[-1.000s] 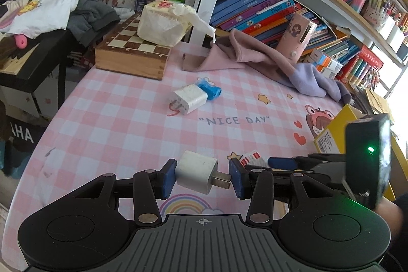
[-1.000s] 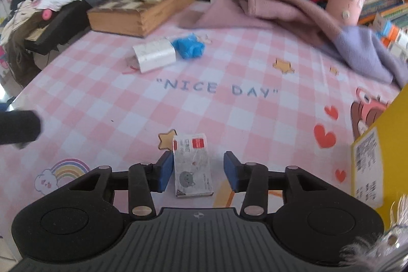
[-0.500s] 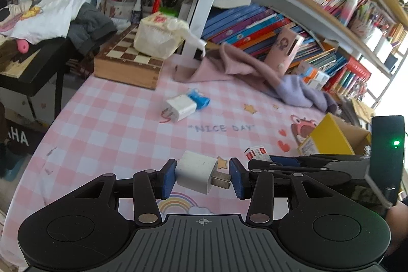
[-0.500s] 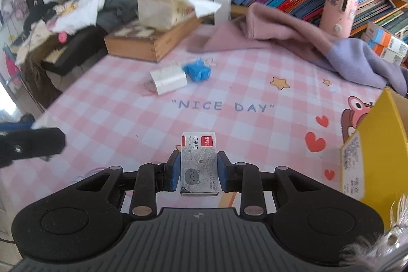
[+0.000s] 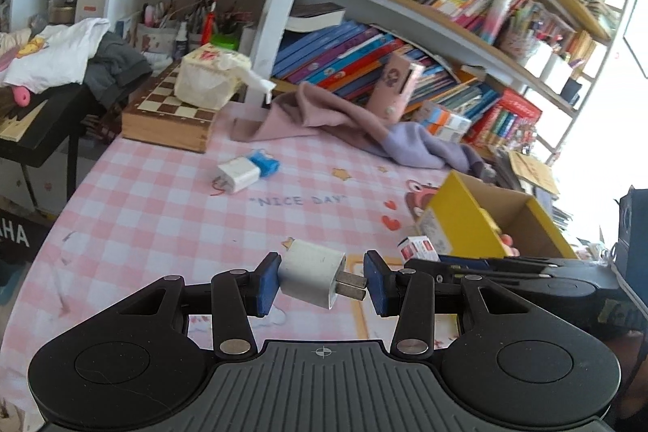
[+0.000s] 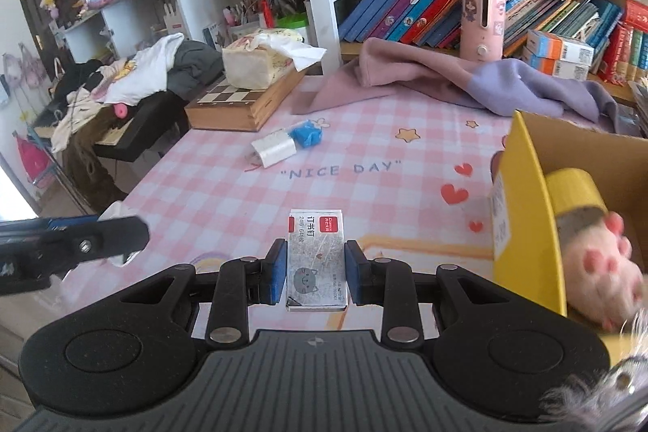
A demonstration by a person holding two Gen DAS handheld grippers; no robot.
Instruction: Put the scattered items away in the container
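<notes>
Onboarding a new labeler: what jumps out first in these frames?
Both grippers are loaded: the left gripper pinches a white charger plug, and the right gripper clamps a small staples box. To the right stands the open yellow box, and a second charger lies beside a blue item mid-table.

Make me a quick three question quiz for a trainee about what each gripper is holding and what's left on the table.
1. True or false: the left gripper is shut on a white charger plug.
2. What does the right gripper hold? A) roll of tape B) small staples box C) blue clip
3. Fill in: a second white charger and a blue item lie on the ____ tablecloth, outside the yellow box.

Key: 1 true. 2 B, the staples box. 3 pink checked.
</notes>
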